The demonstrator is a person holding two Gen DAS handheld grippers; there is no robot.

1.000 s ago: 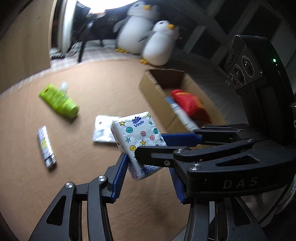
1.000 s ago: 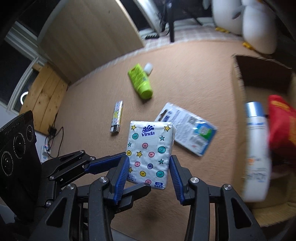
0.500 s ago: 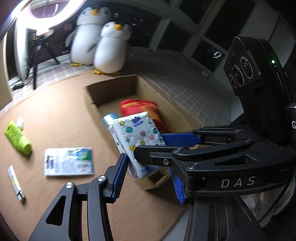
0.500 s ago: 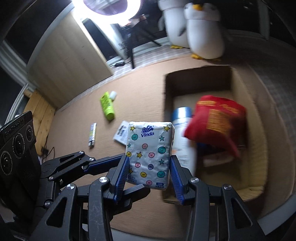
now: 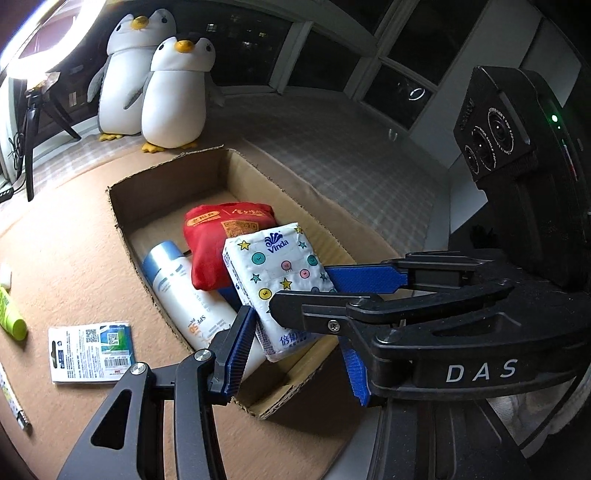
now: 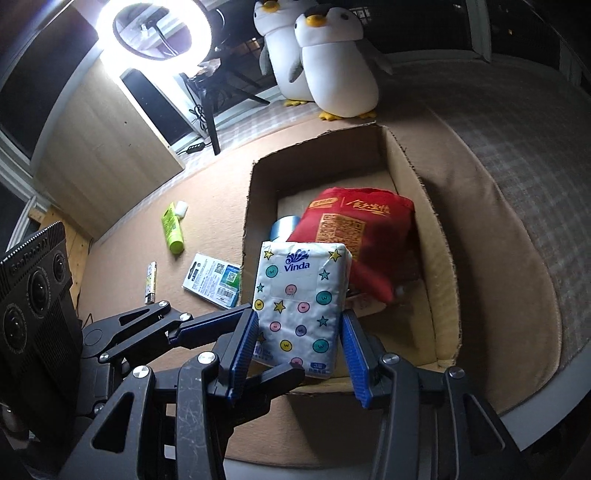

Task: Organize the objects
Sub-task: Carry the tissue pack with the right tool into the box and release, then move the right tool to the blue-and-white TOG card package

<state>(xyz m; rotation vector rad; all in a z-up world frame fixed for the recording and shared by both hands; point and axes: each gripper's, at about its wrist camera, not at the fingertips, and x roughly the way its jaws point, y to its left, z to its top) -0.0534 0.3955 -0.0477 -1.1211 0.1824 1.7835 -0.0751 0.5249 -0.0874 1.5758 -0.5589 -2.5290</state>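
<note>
A white Vinda tissue pack (image 5: 280,273) (image 6: 303,295) with stars and coloured dots hangs in the air over the near end of an open cardboard box (image 5: 166,173) (image 6: 317,144). Both grippers are shut on it. My left gripper (image 5: 295,354) pinches its lower part, and my right gripper (image 6: 299,347) clamps its two sides. The right gripper (image 5: 332,291) crosses in front of the pack in the left wrist view. In the box lie a red pouch (image 5: 221,236) (image 6: 354,225) and a white bottle (image 5: 181,291) with a blue cap.
On the tan carpet left of the box lie a printed card pack (image 5: 90,347) (image 6: 214,277), a green tube (image 6: 171,229) and a small patterned stick (image 6: 150,282). Two plush penguins (image 5: 173,92) (image 6: 332,55) stand behind the box. A ring light (image 6: 155,29) on a tripod shines at the far left.
Both grippers carried the tissue pack sideways from above the open carpet to above the box's near end. The grip on the pack looks the same.
</note>
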